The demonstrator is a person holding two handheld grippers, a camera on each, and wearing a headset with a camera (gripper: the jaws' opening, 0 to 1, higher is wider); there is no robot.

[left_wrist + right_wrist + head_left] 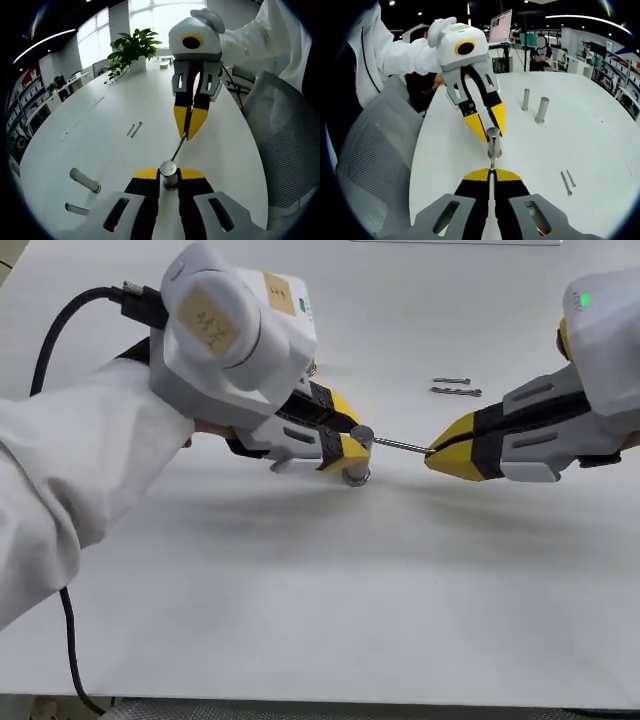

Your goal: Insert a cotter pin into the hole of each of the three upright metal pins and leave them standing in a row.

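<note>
Left gripper (350, 435): closing narrow on one upright metal pin (493, 142), clamping it by the shank below the head and holding it standing near the middle of the bench (300, 590).
Right gripper (432, 452): pinching tight on the rear end of a cotter pin (400, 446), pointing it roughly level at the clamped pin's head.
Cotter pin: bridging the gap between the two grippers, tip meeting the head of the metal pin; not resolving whether the tip is already inside the hole.
Other metal pins: standing upright close together (541, 110) (525, 99), apart from the work, toward the far edge of the bench.
Spare cotter pins (456, 387): lying side by side toward the far edge, beyond the right gripper.
Step in hand: judging this as threading the first of three pins.
Doing it well: keeping the left clamp firm so the hole is facing the right gripper squarely; feeding straight along the hole's line, slowly, without lifting or dropping the rear end.
Watching for: side load tipping the metal pin off its base; the thin cotter pin bowing or sliding back in the jaws if pushed off-line.
Releasing: letting go only after seeing the tip emerging on the far side.
</note>
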